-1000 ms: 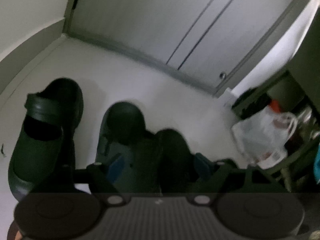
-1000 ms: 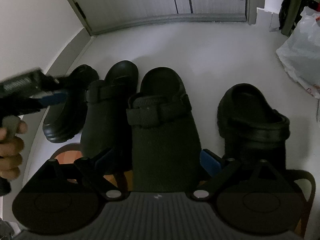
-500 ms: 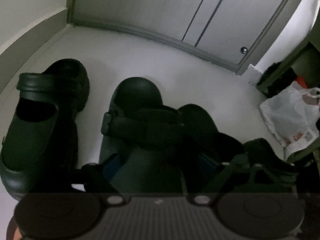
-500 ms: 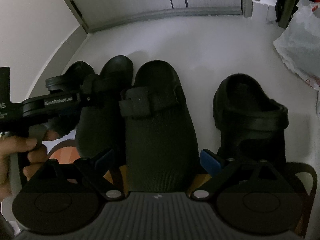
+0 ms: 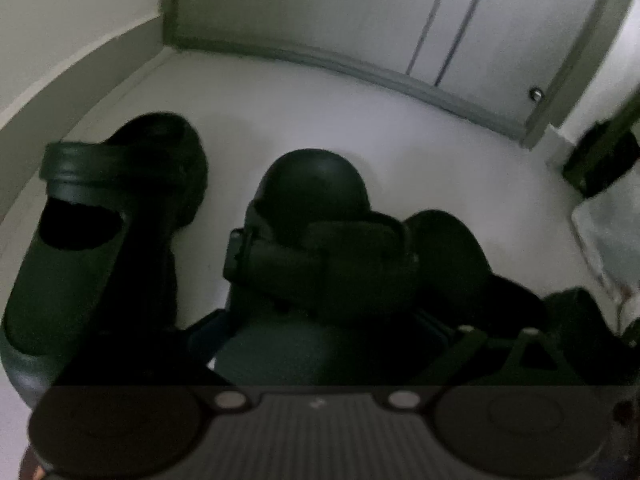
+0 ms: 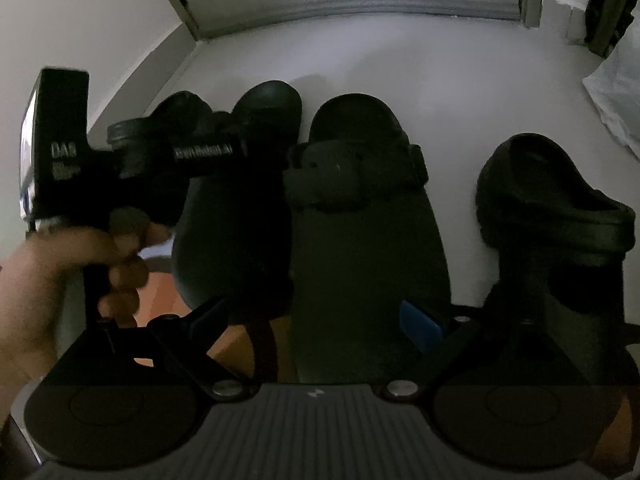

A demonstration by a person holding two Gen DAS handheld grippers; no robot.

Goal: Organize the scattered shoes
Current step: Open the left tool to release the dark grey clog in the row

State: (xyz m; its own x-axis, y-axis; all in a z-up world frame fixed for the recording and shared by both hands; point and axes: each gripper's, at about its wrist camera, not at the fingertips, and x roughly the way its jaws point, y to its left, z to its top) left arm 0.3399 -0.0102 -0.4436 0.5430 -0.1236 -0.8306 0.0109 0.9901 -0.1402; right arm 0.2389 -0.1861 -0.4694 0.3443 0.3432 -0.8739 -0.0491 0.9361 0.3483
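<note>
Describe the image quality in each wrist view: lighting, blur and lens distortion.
Left wrist view: dim, soft with blur; the black rubber clogs lose detail, and the fisheye bends the grey door sill. Right wrist view: sharper, still underexposed; the person's hand smears at the edge, and the pale floor is brightest.

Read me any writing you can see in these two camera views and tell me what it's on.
"DAS": white letters on the block at the back of the left tongs.
Smaller lines under it: too blurred to read.
"GenRobot.AI", roughly, on its side arm: blurred, uncertain.
Shoes and door: no text visible.
</note>
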